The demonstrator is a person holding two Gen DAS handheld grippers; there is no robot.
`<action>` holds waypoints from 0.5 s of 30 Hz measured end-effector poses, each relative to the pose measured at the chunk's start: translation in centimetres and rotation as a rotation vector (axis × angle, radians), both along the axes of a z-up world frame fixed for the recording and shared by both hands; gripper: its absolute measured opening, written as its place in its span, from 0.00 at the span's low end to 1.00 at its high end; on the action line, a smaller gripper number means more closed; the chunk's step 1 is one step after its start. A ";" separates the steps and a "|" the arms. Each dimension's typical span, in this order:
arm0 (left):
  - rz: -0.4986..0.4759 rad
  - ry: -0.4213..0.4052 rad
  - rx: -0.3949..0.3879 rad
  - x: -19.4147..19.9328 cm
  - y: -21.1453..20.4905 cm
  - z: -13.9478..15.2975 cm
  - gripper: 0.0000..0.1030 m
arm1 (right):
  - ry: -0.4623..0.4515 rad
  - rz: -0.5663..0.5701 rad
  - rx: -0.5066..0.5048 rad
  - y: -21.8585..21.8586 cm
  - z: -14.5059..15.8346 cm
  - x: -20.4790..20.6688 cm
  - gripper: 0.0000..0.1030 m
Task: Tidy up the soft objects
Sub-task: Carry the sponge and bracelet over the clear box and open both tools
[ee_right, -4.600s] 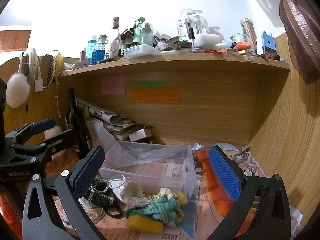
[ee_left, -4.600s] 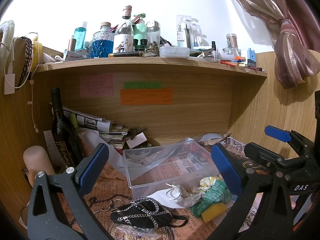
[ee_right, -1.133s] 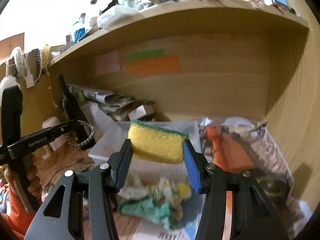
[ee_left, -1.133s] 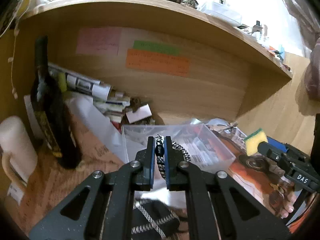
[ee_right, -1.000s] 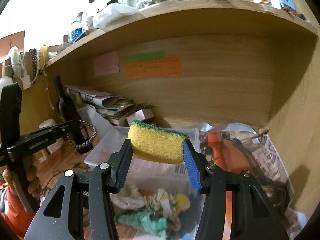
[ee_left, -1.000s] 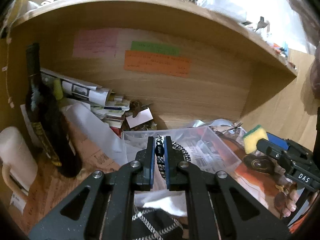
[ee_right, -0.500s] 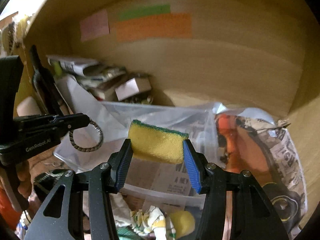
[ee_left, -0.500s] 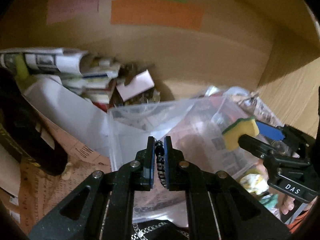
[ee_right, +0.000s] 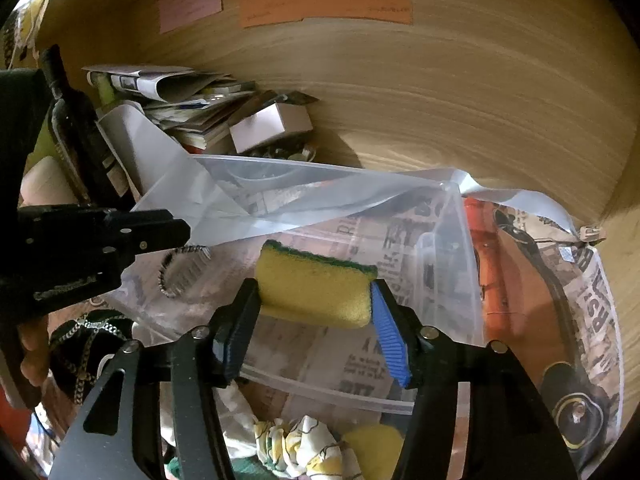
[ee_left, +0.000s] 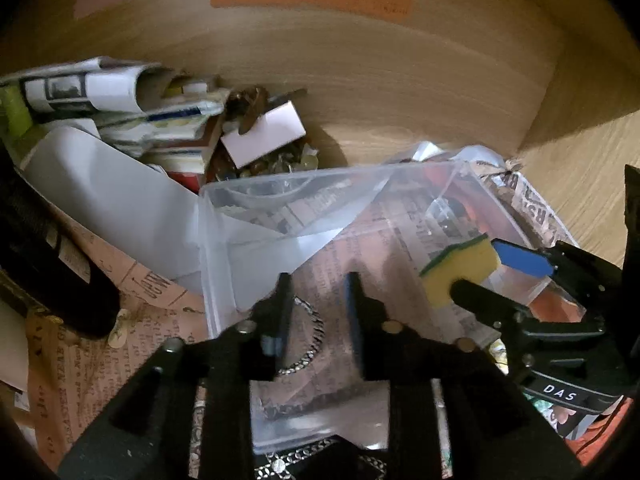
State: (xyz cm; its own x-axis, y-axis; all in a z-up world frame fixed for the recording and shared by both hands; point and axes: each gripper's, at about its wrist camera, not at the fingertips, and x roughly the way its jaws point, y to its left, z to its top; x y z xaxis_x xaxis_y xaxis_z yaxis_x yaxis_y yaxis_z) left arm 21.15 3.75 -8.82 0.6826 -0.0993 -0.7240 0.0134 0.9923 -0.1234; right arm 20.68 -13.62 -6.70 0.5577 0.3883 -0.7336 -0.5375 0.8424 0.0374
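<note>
Over the clear bin [ee_right: 456,248], our right gripper [ee_right: 316,320] clamps the sponge [ee_right: 316,288]. Our left gripper [ee_left: 318,316] hangs released above the braided band [ee_left: 308,344] inside it.

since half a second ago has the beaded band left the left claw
Yes. The left claw has opened and the beaded band has dropped from between its pads, down into the clear box.

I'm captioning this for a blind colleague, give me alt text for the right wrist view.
The right gripper holds a yellow sponge with a green top above a clear plastic bin in a wooden desk nook. At left, the left gripper is over the bin beside a braided hair tie; crumpled cloths lie in front.
</note>
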 end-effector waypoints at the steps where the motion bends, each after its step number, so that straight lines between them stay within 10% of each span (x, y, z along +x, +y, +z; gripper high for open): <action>1: 0.001 -0.018 0.001 -0.5 0.0 0.4 0.35 | -0.010 0.000 0.006 -0.2 0.3 -0.3 0.58; 8: 0.023 -0.163 0.025 -4.0 0.2 3.6 0.70 | -0.137 -0.029 0.062 -1.5 3.6 -3.0 0.82; 15: 0.033 -0.243 0.037 -7.9 0.6 5.1 0.94 | -0.211 -0.039 0.114 -3.0 5.7 -6.2 0.85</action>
State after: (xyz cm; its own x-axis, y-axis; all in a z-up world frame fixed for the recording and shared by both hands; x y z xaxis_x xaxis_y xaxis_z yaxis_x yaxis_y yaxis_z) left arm 13.24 4.33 -3.74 0.8397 -0.0502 -0.5407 0.0054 0.9964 -0.0842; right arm 14.52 -16.63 -1.01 0.7102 0.4372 -0.5518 -0.5105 0.8596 0.0241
